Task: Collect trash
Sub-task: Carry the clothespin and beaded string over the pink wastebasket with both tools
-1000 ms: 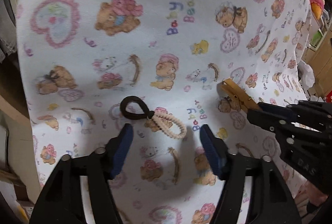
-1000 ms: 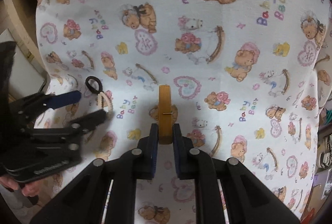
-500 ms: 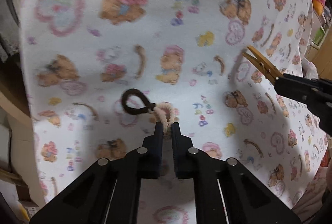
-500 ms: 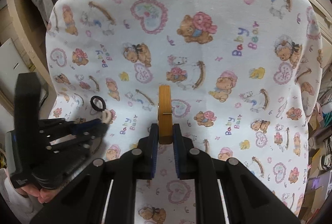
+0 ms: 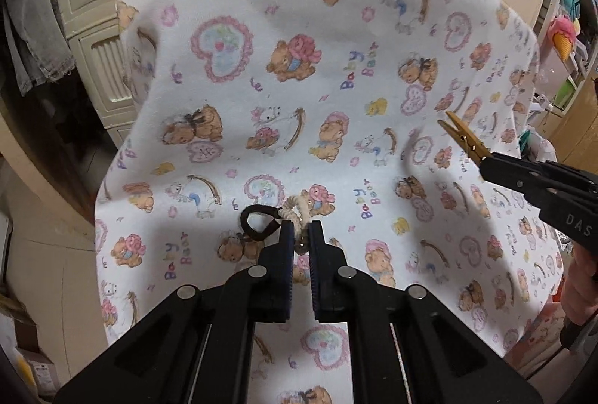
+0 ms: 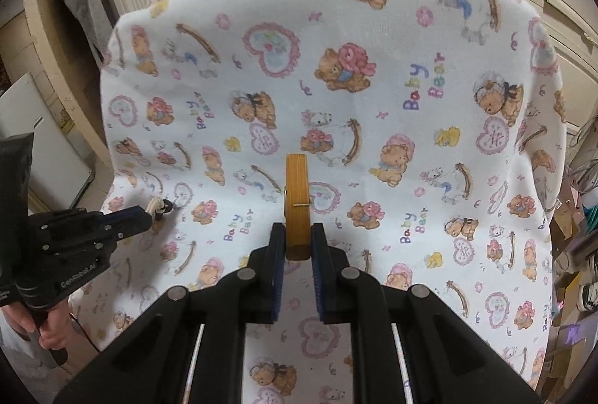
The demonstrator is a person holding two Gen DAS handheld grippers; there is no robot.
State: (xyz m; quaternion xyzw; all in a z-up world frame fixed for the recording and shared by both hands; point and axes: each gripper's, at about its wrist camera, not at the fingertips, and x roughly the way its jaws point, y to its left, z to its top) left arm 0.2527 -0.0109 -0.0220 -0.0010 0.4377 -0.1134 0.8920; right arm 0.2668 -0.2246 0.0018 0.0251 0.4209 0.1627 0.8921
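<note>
While each gripper (image 5: 299, 234) (image 6: 298, 239) pinches something: two hair ties (image 5: 289, 213), apparently, one clothespin (image 6: 296, 202).

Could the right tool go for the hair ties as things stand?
Probably not. The right tool is shut on a wooden clothespin, so its jaws are occupied, and the hair ties are already pinched in the left tool, whose jaws have just closed on them, above the bear-print cloth.

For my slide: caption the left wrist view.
Left hand-held gripper pinches linked hair ties above teddy-print blanket.
</note>
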